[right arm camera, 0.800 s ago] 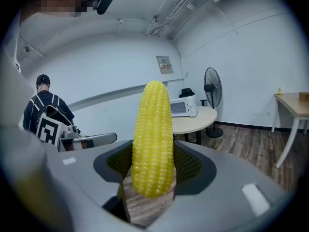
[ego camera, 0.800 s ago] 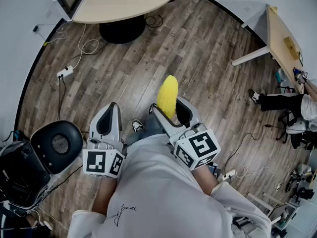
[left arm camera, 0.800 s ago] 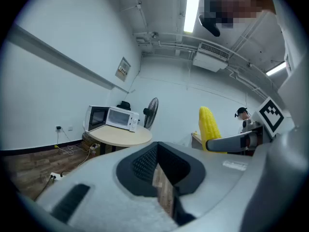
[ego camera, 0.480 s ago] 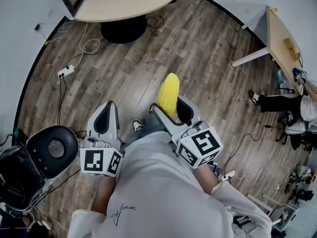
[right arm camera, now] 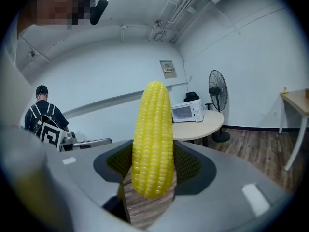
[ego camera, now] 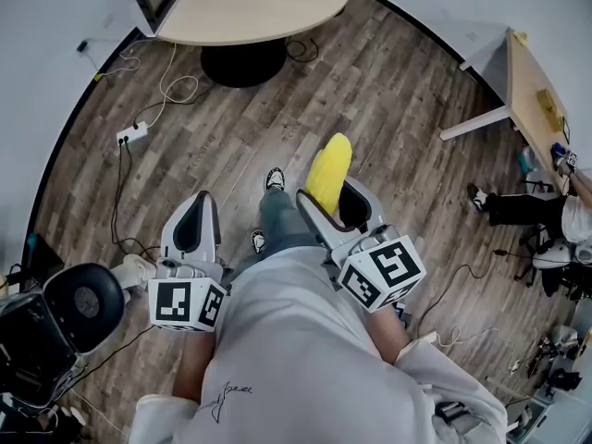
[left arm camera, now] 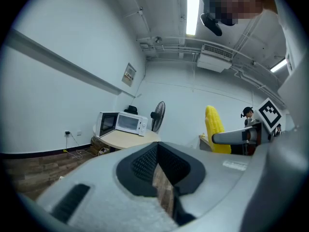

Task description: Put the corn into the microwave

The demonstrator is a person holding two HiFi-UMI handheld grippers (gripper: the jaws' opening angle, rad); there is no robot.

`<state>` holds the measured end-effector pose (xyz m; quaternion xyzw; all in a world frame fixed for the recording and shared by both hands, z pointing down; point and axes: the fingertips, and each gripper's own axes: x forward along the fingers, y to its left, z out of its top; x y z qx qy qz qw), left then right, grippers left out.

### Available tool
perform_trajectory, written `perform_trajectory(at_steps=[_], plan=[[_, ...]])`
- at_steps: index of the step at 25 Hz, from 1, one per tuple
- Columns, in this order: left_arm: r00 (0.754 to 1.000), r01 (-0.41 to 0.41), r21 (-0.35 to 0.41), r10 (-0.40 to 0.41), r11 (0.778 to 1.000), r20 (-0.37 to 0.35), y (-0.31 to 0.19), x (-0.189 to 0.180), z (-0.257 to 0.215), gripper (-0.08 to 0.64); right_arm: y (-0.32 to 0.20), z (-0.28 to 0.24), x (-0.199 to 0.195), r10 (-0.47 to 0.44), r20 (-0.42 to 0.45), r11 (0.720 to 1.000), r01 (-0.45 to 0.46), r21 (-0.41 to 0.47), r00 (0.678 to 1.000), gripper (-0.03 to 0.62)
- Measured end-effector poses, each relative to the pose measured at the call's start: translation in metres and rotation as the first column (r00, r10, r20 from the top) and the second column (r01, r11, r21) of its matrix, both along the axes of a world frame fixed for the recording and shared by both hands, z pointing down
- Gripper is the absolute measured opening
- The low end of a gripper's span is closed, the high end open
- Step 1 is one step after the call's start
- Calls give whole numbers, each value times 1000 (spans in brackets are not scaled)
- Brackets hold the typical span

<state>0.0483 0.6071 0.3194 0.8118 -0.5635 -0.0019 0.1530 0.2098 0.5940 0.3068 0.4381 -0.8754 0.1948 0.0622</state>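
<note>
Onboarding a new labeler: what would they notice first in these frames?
The bright yellow corn stands upright, clamped in the jaws of the right gripper, at the centre of that gripper's view. Behind it, a white microwave sits on a round table by the far wall. The left gripper holds nothing.

Corn bright yellow with neat kernel rows; left gripper and right gripper have grey shells, black ribbed pads and white cubes with black square markers. Floor brown wood planks; table at 12 o'clock has a pale beige top on a black base; microwave white. Shirt white at 6, chair black at 8.
</note>
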Motion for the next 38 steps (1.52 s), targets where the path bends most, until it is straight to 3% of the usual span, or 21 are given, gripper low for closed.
perform_trajectory(at_steps=[11, 23, 38], plan=[[1000, 14, 1, -14, 1000, 12, -58, -17, -3, -11, -64, -3, -20, -38, 12, 999, 38, 13, 999, 261], [999, 19, -14, -18, 1000, 39, -181, -24, -14, -11, -186, -4, -27, -56, 37, 998, 56, 0, 998, 261], [997, -2, 1, 2, 1000, 73, -293, 7, -13, -11, -296, 11, -11, -118, 65, 993, 118, -4, 991, 261]])
